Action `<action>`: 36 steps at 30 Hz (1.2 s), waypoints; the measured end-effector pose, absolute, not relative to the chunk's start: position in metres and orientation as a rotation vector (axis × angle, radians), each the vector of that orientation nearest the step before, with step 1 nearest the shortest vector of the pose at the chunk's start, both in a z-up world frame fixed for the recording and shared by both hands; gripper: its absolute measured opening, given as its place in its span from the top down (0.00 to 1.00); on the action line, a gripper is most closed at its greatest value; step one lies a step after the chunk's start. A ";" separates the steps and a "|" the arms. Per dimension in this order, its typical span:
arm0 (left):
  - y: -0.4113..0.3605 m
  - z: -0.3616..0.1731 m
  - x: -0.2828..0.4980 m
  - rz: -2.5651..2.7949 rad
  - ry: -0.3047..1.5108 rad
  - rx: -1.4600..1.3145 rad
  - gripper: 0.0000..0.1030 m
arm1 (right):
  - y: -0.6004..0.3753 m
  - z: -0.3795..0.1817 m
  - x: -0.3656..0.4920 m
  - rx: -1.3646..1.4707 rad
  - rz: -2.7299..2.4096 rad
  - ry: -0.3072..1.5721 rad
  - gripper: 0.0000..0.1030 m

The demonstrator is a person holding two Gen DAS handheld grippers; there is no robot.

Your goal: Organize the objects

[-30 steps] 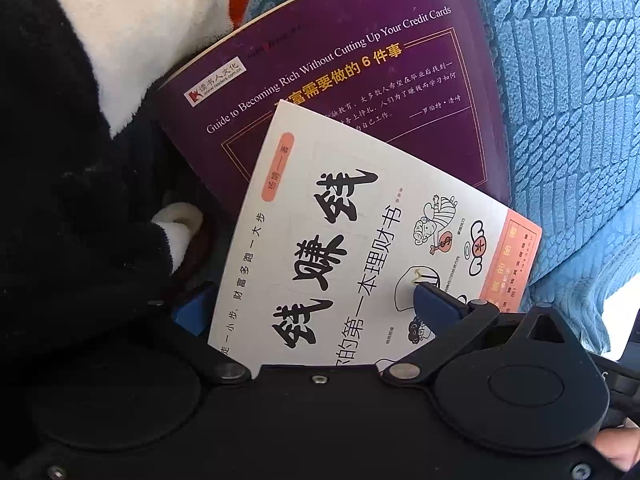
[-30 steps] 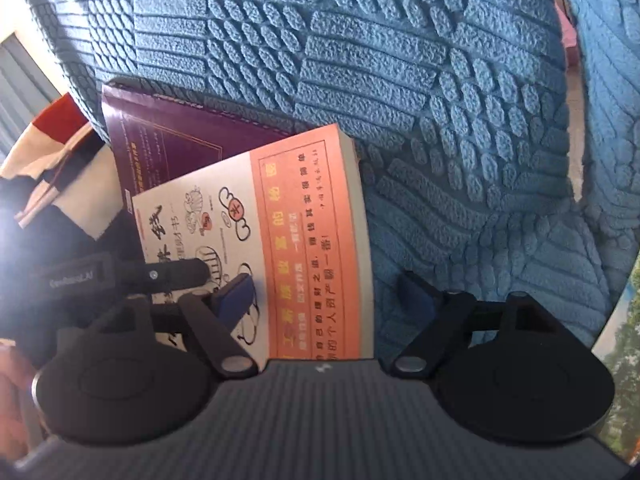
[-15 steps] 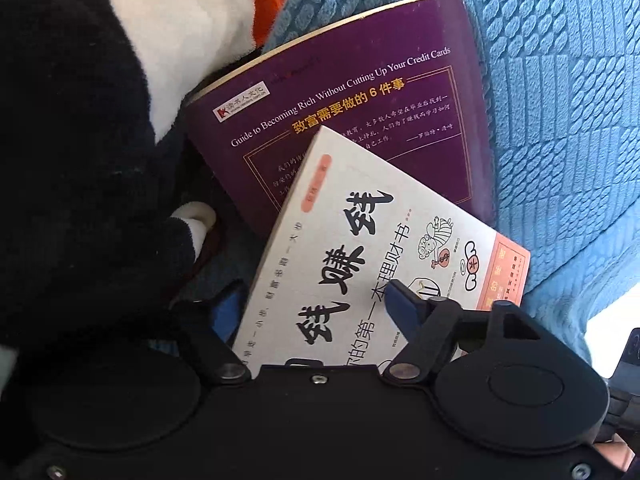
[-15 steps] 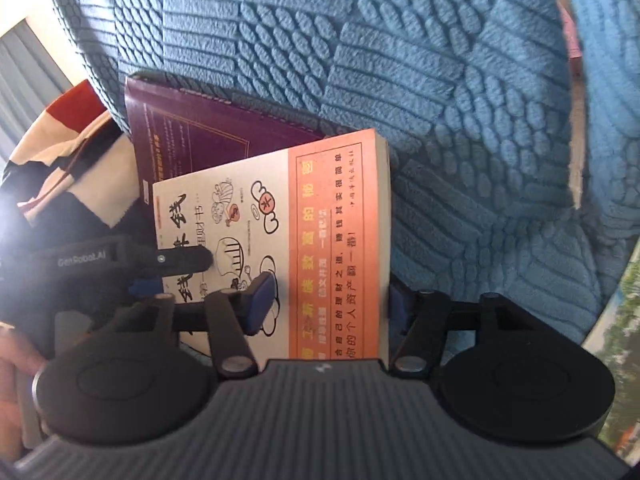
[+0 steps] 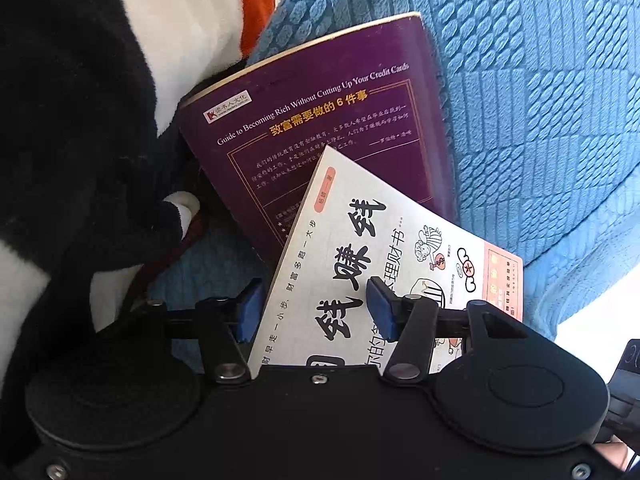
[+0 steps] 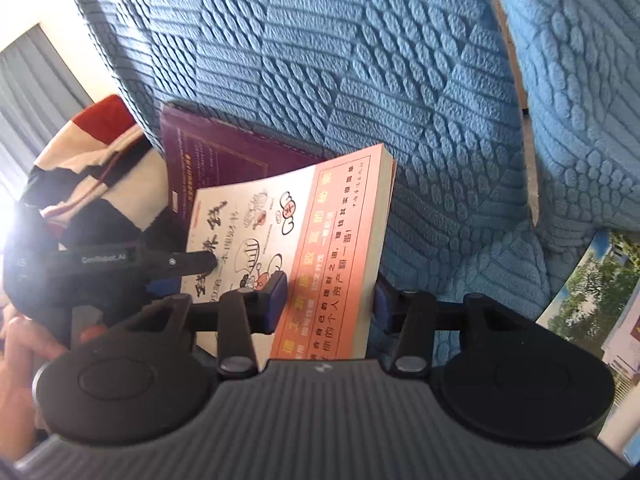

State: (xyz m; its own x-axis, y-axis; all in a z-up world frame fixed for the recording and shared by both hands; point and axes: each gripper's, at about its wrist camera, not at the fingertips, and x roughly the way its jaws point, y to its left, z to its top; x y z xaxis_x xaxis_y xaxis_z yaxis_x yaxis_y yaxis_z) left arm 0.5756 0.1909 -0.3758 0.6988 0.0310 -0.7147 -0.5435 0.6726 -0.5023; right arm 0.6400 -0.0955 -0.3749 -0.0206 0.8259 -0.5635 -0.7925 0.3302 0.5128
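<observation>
From your left wrist view, the left claw straddles the near left edge of the white book. Its jaws are closing: one blue pad sits on the cover, the other just off the book's edge, and you cannot tell here whether they press yet. The white book lies tilted across the purple book, which rests on the blue sofa cover. Only this view lets you read the purple cover's English line about becoming rich and shows the black-and-white plush blanket crowding the left side.

From your right wrist view, the right claw closes over the white book's orange-banded side. The left pad lies on the cover and the right pad sits at the page edge, so the book is between them, though a firm grip is unclear. Only here do you see the book's thick block of yellowed pages, the left claw's finger touching the cover from the left, your hand at the frame edge, and a printed picture at far right. The purple book stands partly tucked against the sofa back.
</observation>
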 end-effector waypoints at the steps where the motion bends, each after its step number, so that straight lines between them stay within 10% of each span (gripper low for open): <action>1: 0.186 -0.374 0.574 0.356 0.733 -0.780 0.51 | -0.099 -0.372 0.641 0.052 1.293 0.929 0.58; 36: 0.176 -0.370 0.533 0.384 0.780 -0.964 0.53 | -0.130 -0.351 0.636 0.287 1.297 1.124 0.84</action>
